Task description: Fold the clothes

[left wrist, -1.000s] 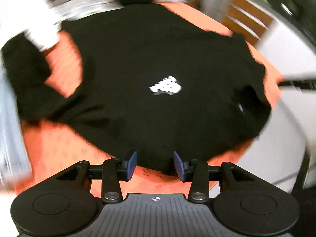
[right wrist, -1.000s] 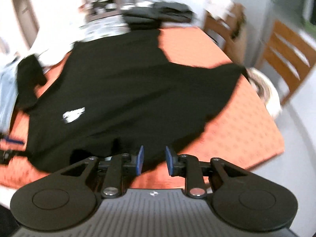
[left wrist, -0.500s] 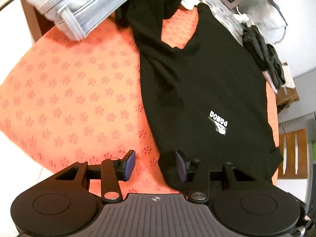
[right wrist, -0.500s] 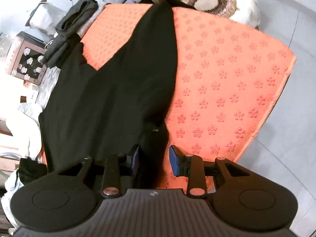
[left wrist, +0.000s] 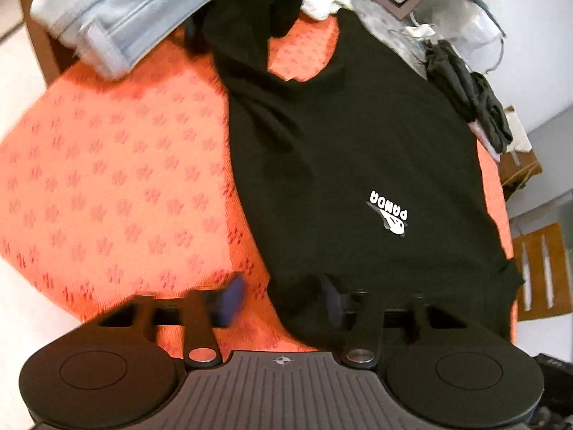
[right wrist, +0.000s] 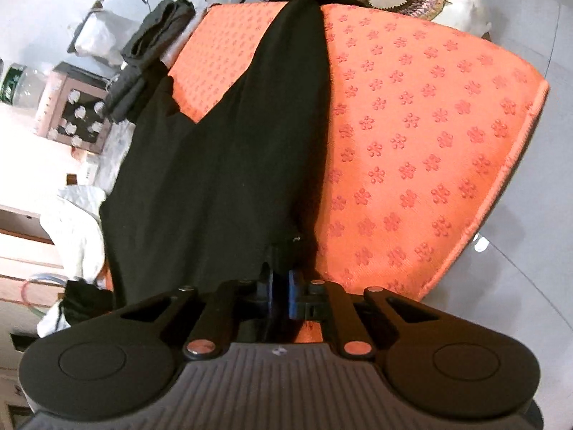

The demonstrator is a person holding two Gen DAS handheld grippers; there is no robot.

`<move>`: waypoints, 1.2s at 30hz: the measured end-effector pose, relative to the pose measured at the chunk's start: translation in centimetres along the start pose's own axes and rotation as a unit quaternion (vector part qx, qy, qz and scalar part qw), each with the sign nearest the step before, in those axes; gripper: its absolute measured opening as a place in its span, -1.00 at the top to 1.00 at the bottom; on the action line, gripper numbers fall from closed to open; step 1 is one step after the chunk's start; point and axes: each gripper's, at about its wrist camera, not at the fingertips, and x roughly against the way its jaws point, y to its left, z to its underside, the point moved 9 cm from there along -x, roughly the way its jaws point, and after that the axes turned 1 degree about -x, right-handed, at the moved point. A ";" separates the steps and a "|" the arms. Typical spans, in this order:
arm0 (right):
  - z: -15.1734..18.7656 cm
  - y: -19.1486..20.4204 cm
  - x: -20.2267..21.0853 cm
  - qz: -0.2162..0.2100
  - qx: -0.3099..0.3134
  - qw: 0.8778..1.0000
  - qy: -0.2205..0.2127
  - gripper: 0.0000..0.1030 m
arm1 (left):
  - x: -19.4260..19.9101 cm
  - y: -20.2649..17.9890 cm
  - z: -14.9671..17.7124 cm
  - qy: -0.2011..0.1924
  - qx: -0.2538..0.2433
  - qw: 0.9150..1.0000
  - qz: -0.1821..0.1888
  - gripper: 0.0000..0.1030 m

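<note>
One black shirt (left wrist: pixel 343 150) with a small white "PANDA" print (left wrist: pixel 388 213) lies spread, with some wrinkles, on the bench under an orange flowered cloth (left wrist: pixel 107 179). The left tongs (left wrist: pixel 283 302) stand wide, with a corner of the shirt between the pads. The right tongs (right wrist: pixel 281 295) are narrow, closed on the shirt's edge. Beyond lie one pair of light blue jeans (left wrist: pixel 118 10) and one dark folded garment (left wrist: pixel 469 96).

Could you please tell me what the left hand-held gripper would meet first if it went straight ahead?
Probably the black T-shirt: the open left hand-held gripper already straddles its near edge on the orange tablecloth, though depth is unclear.
</note>
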 end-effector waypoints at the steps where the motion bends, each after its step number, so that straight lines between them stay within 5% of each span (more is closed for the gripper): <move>1: 0.2 0.0 0.6 -0.003 0.002 1.000 0.000 0.84 | 0.1 -0.1 -0.1 -0.002 -0.001 1.000 -0.003 0.84; 7: 1.1 -0.1 4.0 -0.017 0.012 1.000 -0.003 0.87 | 3.5 -0.3 -1.2 -0.033 -0.004 0.999 -0.008 0.85; 12: 2.0 -0.3 6.7 -0.027 0.022 0.999 -0.002 0.87 | 5.0 0.4 -0.2 -0.020 -0.028 0.999 -0.031 0.85; 15: 3.6 -1.9 6.0 0.000 0.035 0.999 0.017 0.86 | 3.7 1.3 1.3 0.002 -0.046 0.998 -0.053 0.83; 20: 4.7 -3.1 4.6 0.057 0.091 0.994 0.015 0.79 | 2.4 1.0 3.4 0.010 -0.148 0.986 -0.076 0.60; 25: 4.7 -2.6 6.2 0.095 0.177 0.980 0.003 0.69 | 4.6 -0.9 4.5 -0.020 -0.249 0.967 -0.050 0.52; 29: 3.5 -2.0 8.8 0.103 0.237 0.966 -0.007 0.63 | 7.0 -3.9 4.2 -0.054 -0.262 0.963 -0.019 0.38; 36: -2.2 -0.6 12.8 0.049 0.355 0.934 -0.011 0.53 | 6.7 -12.1 5.5 -0.101 -0.238 0.966 -0.011 0.21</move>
